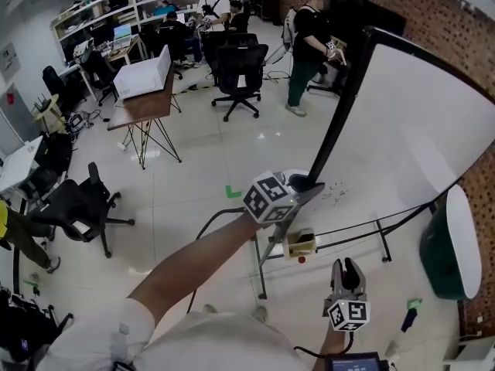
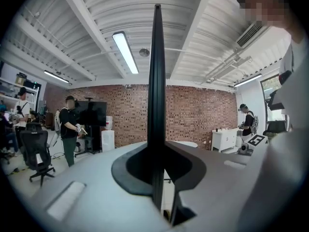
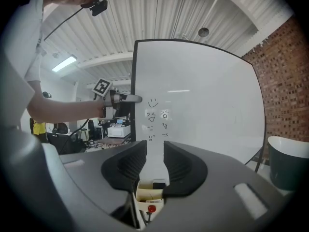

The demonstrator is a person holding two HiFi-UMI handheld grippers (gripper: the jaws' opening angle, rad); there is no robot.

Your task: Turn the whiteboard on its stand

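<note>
Whiteboard [image 1: 418, 122] on its stand [image 1: 260, 269] at right, a bin [image 1: 441, 246] just right of it; table [image 1: 147, 107] and office chairs [image 1: 240, 68] behind, to the left

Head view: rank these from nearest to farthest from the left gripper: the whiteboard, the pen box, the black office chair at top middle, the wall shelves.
1. whiteboard: its black edge sits between the jaws of the left gripper.
2. pen box: just below, by the stand.
3. office chair: across the floor, upper middle.
4. shelves: far wall, upper left.
</note>
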